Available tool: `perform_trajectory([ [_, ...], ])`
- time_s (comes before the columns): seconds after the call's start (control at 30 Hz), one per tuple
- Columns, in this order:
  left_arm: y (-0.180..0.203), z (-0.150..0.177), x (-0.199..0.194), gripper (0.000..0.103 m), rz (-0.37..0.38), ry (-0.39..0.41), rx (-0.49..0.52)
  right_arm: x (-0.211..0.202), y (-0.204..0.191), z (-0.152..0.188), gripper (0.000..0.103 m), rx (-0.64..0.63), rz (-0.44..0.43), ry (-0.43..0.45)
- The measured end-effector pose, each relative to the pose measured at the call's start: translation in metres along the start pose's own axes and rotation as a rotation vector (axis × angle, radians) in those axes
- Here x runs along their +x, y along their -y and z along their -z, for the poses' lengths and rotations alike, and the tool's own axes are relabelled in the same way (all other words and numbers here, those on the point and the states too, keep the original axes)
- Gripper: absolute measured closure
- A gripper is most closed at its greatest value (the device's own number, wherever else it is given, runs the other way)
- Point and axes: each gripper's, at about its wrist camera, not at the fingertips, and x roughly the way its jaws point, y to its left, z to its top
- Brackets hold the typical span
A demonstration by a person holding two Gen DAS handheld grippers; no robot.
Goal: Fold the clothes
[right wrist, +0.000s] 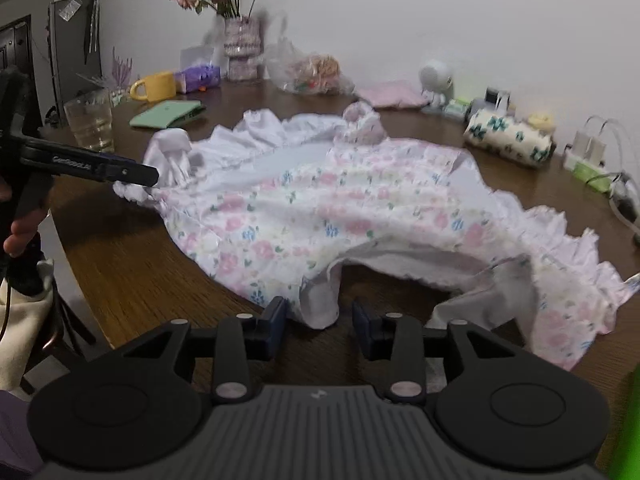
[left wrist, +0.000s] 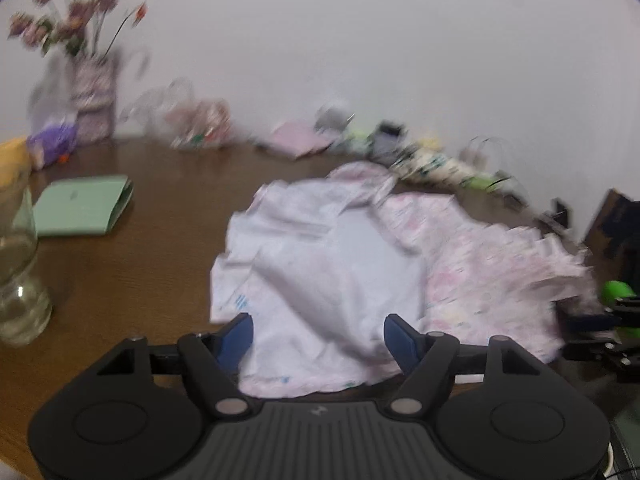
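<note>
A white garment with pink and blue flowers and ruffled edges (right wrist: 320,208) lies spread and rumpled on the brown wooden table (right wrist: 132,248). In the left wrist view the garment (left wrist: 340,264) shows its plain white inner side. My left gripper (left wrist: 318,338) is open, its blue fingers on either side of the cloth's near edge. In the right wrist view my left gripper (right wrist: 140,176) touches the garment's left ruffled edge. My right gripper (right wrist: 320,320) is open, with a hanging fold of the hem between its fingers.
A green folded cloth (right wrist: 166,114), a glass (right wrist: 90,120), a yellow mug (right wrist: 158,86), a flower vase (right wrist: 240,48), a plastic bag (right wrist: 308,70), a pink folded cloth (right wrist: 390,94), a flowered roll (right wrist: 508,136) and chargers (right wrist: 592,152) line the table's far side. The table edge is near me.
</note>
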Motion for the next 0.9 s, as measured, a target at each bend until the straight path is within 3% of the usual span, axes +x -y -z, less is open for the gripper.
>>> perform_trajectory([
  [0.1,0.007,0.002,-0.01,0.025,0.076,0.031,0.114,-0.012,-0.004,0.001,0.054,0.002,-0.025,0.044],
  [0.2,0.013,0.011,-0.005,0.025,0.116,0.004,0.215,-0.008,-0.01,0.004,0.05,-0.007,-0.043,0.039],
  [0.37,0.021,0.017,0.013,0.029,0.118,-0.057,0.246,0.011,-0.014,0.007,0.054,0.018,-0.038,0.023],
  [0.43,0.021,0.016,0.02,0.04,0.128,-0.069,0.239,0.014,-0.014,0.008,0.069,0.019,-0.037,0.025],
  [0.47,0.021,0.016,0.023,0.05,0.134,-0.075,0.236,0.014,-0.014,0.008,0.074,0.021,-0.038,0.026],
  [0.5,0.02,0.015,0.026,0.06,0.137,-0.079,0.232,0.014,-0.013,0.009,0.086,0.027,-0.038,0.026],
  [0.53,0.017,0.015,0.027,0.065,0.137,-0.076,0.227,0.013,-0.012,0.01,0.093,0.032,-0.036,0.025],
  [0.63,0.008,0.013,0.026,0.1,0.144,-0.082,0.197,0.009,-0.009,0.011,0.1,0.046,-0.032,0.021],
  [0.7,0.003,0.011,0.02,0.101,0.176,-0.095,0.16,0.003,-0.008,0.013,0.101,0.053,-0.04,0.029],
  [0.9,0.014,0.013,-0.013,0.098,0.222,-0.039,0.221,-0.035,-0.004,0.011,0.101,0.062,-0.099,0.096],
])
